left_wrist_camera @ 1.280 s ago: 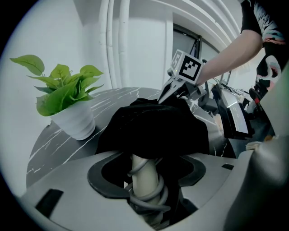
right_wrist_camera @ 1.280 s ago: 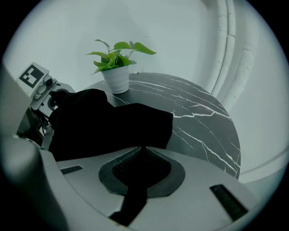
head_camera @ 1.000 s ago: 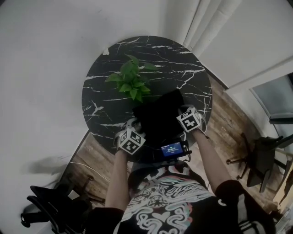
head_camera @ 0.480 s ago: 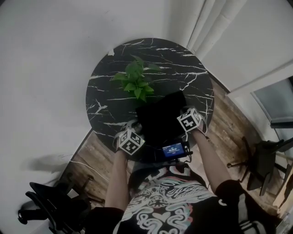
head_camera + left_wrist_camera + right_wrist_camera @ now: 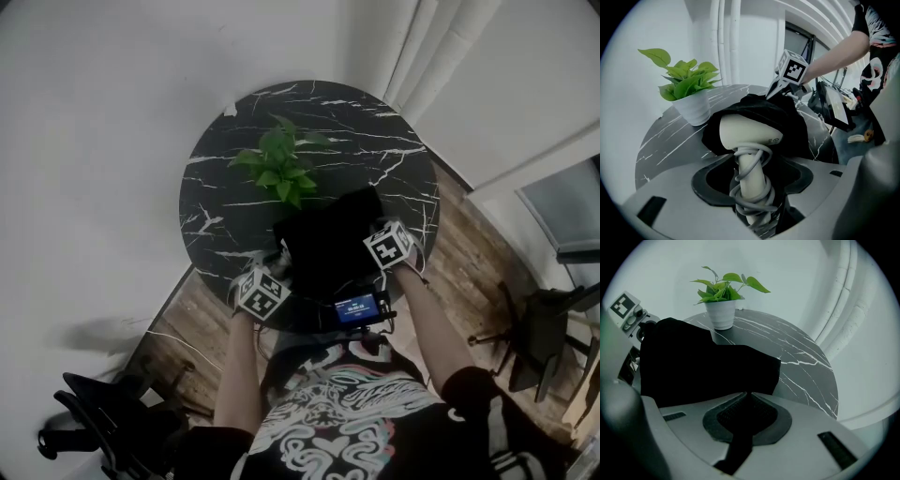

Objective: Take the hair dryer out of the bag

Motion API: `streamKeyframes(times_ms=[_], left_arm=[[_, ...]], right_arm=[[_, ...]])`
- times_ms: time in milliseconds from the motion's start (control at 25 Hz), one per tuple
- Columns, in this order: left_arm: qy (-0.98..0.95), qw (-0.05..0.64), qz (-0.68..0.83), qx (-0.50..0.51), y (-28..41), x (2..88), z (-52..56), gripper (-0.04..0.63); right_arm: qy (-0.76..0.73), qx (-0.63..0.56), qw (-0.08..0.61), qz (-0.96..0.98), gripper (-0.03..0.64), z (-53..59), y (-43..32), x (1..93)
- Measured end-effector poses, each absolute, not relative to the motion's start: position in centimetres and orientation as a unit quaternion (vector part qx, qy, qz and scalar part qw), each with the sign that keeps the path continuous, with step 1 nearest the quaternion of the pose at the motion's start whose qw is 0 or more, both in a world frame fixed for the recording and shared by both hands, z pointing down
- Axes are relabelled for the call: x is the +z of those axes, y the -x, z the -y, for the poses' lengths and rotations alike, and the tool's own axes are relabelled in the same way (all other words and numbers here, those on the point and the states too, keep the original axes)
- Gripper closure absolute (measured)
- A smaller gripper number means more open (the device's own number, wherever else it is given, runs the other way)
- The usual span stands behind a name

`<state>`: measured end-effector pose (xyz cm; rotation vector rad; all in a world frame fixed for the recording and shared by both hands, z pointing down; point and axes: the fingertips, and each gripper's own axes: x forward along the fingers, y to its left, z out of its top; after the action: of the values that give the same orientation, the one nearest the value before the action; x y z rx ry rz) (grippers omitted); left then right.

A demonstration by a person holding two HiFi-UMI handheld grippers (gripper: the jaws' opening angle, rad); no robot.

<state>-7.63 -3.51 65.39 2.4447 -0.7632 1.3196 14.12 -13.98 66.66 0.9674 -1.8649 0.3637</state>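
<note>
The hair dryer [image 5: 746, 133] sits half out of the black bag [image 5: 787, 117] at the table's [image 5: 216, 187] 6 o'clock edge, its cord-wound handle clamped in the left gripper [image 5: 752, 182]. The right gripper [image 5: 748, 395] is pinched together on the bag's cloth. The step probably goes best by drawing the dryer steadily towards 7 o'clock while that pinch anchors the bag.

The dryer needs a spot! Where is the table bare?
Bare marble on the table: the far right part, between plant, bag and rim; also the left strip between plant and rim. Crowded: the near edge, where the bag and hair dryer are.
</note>
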Motion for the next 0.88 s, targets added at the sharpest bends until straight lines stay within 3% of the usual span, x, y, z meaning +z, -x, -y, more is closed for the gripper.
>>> streamKeyframes(times_ms=[880], left_arm=[[-0.811,0.167,0.316,0.462,12.5,65.6,1.9,0.337]], right_arm=[[-0.397,0.165,0.484,0.762,0.588,13.6,-14.4,67.2]])
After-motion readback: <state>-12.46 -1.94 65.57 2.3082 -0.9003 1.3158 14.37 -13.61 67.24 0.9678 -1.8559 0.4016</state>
